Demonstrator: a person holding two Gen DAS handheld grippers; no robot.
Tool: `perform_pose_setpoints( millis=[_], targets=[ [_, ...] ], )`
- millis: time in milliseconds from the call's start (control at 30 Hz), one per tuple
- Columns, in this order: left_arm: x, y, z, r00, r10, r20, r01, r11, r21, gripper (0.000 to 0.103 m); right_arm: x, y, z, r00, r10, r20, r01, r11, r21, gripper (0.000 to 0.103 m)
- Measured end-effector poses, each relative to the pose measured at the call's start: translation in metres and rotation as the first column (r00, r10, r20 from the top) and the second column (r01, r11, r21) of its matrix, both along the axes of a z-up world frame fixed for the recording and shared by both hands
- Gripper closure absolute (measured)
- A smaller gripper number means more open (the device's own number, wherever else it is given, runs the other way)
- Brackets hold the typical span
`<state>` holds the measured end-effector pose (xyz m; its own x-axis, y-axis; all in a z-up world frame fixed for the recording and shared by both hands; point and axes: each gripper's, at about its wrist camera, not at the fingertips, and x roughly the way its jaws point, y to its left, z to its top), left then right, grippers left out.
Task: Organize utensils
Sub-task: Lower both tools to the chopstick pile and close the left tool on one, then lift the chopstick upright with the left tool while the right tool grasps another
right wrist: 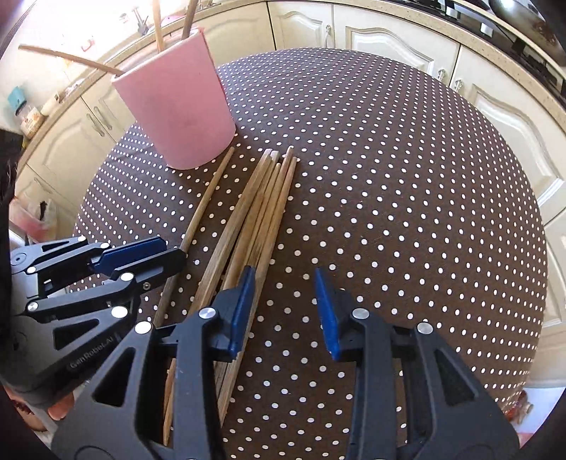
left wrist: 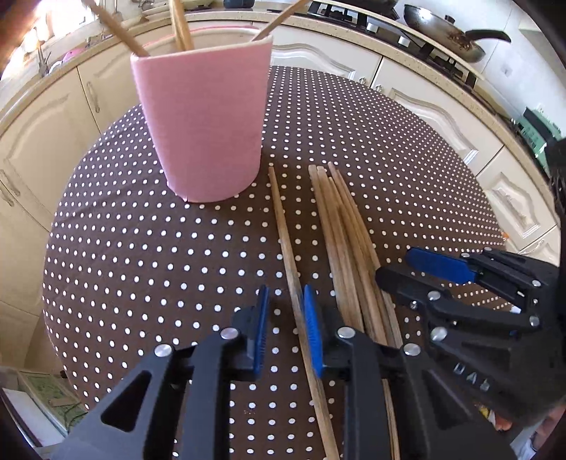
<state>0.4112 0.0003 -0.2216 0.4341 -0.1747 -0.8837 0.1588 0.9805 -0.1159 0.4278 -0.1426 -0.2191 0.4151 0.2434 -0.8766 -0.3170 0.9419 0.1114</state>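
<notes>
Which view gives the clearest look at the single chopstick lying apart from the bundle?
The left wrist view: the single chopstick runs from near the pink holder down between the left tool's blue pads. In the right wrist view that chopstick shows its upper part, but its lower part is partly covered by the left tool.

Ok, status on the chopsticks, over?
Left gripper open astride lone chopstick. Right gripper open at loose bundle. Pink holder upright, chopsticks inside. Nothing in the way.

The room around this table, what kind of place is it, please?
Most likely a home kitchen: a frying pan sits on a stove, cream cabinets run under a countertop, and the dotted table holds chopsticks.
</notes>
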Motion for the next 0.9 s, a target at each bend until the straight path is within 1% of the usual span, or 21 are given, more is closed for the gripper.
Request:
perform_pose_setpoints(
  millis=[67, 100, 200, 267, 300, 333, 367, 433, 467, 500, 533, 567, 600, 767, 900],
  targets=[
    [0.002, -0.008, 0.0, 1.0, 0.001, 0.006, -0.001, 0.999, 0.041, 0.083, -0.002, 0.01, 0.002, 1.0, 0.002, -0.002, -0.002, 1.0, -0.03, 0.069],
    [0.004, -0.01, 0.0, 1.0, 0.006, 0.004, -0.006, 0.999, 0.046, 0.083, -0.002, 0.012, 0.003, 1.0, 0.007, -0.003, -0.007, 0.999, -0.045, 0.069],
    [0.009, -0.016, 0.001, 1.0, 0.012, 0.001, -0.012, 0.998, 0.063, 0.083, -0.001, 0.014, 0.002, 1.0, 0.021, -0.014, -0.022, 0.998, -0.058, 0.069],
    [0.008, -0.02, 0.001, 1.0, 0.001, 0.012, -0.002, 0.996, 0.088, 0.083, -0.002, 0.012, 0.001, 0.999, 0.028, -0.021, -0.029, 0.998, -0.05, 0.069],
    [0.006, -0.022, 0.0, 1.0, -0.004, 0.024, 0.001, 0.994, 0.11, 0.086, -0.002, 0.012, 0.001, 0.999, 0.029, -0.023, -0.03, 0.998, -0.051, 0.069],
    [0.006, -0.023, 0.0, 0.999, -0.01, 0.035, 0.006, 0.992, 0.124, 0.087, -0.003, 0.013, 0.0, 0.999, 0.031, -0.023, -0.032, 0.998, -0.06, 0.07],
    [0.007, -0.025, -0.001, 0.999, -0.012, 0.038, 0.007, 0.992, 0.124, 0.088, -0.004, 0.014, -0.001, 0.999, 0.035, -0.021, -0.036, 0.996, -0.08, 0.072],
    [0.006, -0.023, -0.001, 0.999, -0.004, 0.036, -0.001, 0.992, 0.128, 0.096, -0.008, 0.016, -0.002, 0.999, 0.043, -0.017, -0.045, 0.993, -0.113, 0.072],
    [0.004, -0.022, -0.002, 0.999, -0.004, 0.035, -0.001, 0.992, 0.127, 0.096, -0.009, 0.019, -0.002, 0.999, 0.05, -0.014, -0.051, 0.99, -0.129, 0.073],
    [0.003, -0.021, -0.002, 0.999, -0.005, 0.038, 0.0, 0.991, 0.131, 0.096, -0.01, 0.023, -0.002, 0.998, 0.061, -0.012, -0.062, 0.988, -0.139, 0.078],
    [0.003, -0.023, -0.002, 0.999, -0.005, 0.043, -0.001, 0.99, 0.139, 0.096, -0.009, 0.03, -0.002, 0.998, 0.066, -0.012, -0.067, 0.987, -0.143, 0.08],
    [0.001, -0.025, -0.002, 0.999, -0.007, 0.051, -0.001, 0.988, 0.152, 0.097, -0.01, 0.033, -0.002, 0.997, 0.078, -0.012, -0.079, 0.986, -0.146, 0.086],
    [-0.001, -0.024, -0.002, 0.998, -0.002, 0.057, -0.007, 0.988, 0.152, 0.097, -0.011, 0.036, -0.002, 0.997, 0.082, -0.015, -0.083, 0.986, -0.142, 0.09],
    [-0.007, -0.023, -0.002, 0.996, -0.003, 0.088, -0.01, 0.989, 0.147, 0.097, -0.011, 0.038, -0.002, 0.995, 0.103, 0.003, -0.101, 0.985, -0.138, 0.092],
    [-0.02, -0.016, -0.002, 0.996, 0.007, 0.091, -0.017, 0.994, 0.112, 0.097, -0.013, 0.026, -0.004, 0.996, 0.09, 0.01, -0.089, 0.992, -0.086, 0.095]
  ],
)
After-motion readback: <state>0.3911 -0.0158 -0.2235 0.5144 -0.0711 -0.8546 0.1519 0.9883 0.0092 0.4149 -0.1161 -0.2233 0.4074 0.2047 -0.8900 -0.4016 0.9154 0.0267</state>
